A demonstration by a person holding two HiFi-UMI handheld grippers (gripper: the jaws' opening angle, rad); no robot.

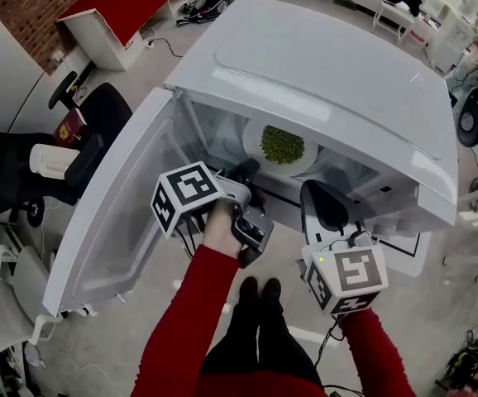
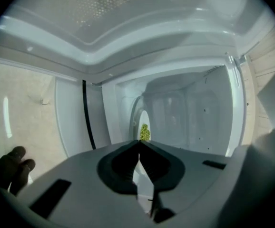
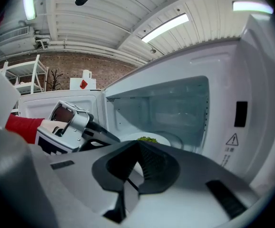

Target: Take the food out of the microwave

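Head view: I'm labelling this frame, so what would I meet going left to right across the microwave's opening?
First the open microwave door → left gripper → green food → right gripper.

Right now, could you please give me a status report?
Left gripper, right gripper: shut, empty. Green food on plate inside microwave, door open. Nothing blocking it.

Three views toward one microwave [image 1: 330,81]
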